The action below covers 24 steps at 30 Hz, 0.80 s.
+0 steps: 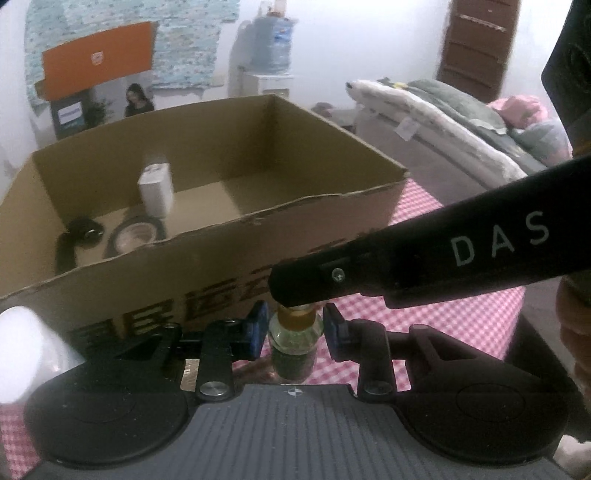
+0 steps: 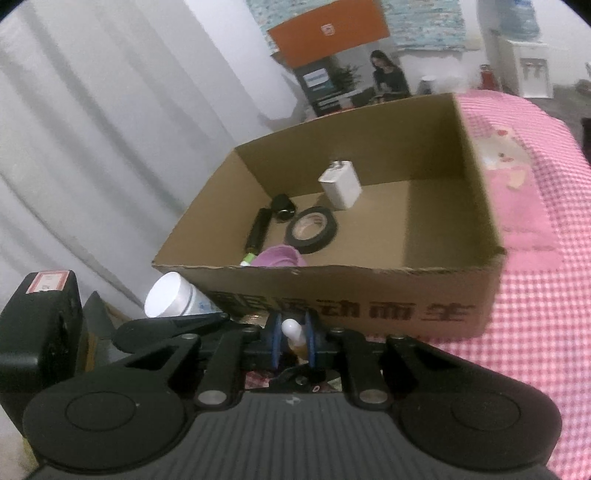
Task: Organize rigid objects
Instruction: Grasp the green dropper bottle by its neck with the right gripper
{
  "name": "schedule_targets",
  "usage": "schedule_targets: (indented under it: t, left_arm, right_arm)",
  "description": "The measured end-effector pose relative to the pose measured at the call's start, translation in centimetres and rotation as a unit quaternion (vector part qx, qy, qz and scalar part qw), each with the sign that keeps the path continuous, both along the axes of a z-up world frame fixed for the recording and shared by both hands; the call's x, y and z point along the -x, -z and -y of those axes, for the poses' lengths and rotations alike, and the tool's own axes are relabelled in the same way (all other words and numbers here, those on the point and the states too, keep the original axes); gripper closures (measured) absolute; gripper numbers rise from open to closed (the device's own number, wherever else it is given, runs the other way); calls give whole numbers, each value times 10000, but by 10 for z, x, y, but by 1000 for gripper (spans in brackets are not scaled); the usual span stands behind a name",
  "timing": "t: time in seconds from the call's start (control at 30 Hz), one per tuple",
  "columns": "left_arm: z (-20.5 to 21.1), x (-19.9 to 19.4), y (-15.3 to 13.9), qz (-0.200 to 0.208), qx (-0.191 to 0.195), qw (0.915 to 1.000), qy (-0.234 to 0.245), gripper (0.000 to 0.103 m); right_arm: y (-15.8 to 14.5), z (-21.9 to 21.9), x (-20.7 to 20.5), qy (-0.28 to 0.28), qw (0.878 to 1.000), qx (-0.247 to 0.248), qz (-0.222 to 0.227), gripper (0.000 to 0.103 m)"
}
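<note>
Each camera sits just behind its own claw, tilted downward over the pink checked cloth [image 1: 436,317]. The left view faces the box [image 1: 207,258] from close to its near wall, with a bed [image 1: 461,122] beyond on the right. The right view looks from the box's other side, curtain [image 2: 92,147] at left. Both share the box and the orange poster [image 2: 328,33].
</note>
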<state>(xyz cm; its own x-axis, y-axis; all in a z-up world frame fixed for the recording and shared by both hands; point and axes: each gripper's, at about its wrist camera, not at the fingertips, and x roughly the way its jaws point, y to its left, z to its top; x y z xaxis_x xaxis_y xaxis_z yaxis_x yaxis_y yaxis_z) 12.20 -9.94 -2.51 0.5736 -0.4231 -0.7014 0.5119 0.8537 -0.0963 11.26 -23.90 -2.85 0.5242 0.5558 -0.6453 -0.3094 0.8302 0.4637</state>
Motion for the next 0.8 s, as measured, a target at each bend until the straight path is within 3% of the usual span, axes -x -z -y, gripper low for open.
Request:
schedule_targets:
  t: [0.5, 0.8]
  left_arm:
    - [25, 11, 5, 345, -343, 9980, 397, 71]
    - [28, 12, 14, 379, -544, 9960, 599, 62]
  right_arm:
    - [3, 17, 9, 235, 9993, 295, 28, 81]
    - [7, 18, 5, 198, 9995, 227, -14, 80]
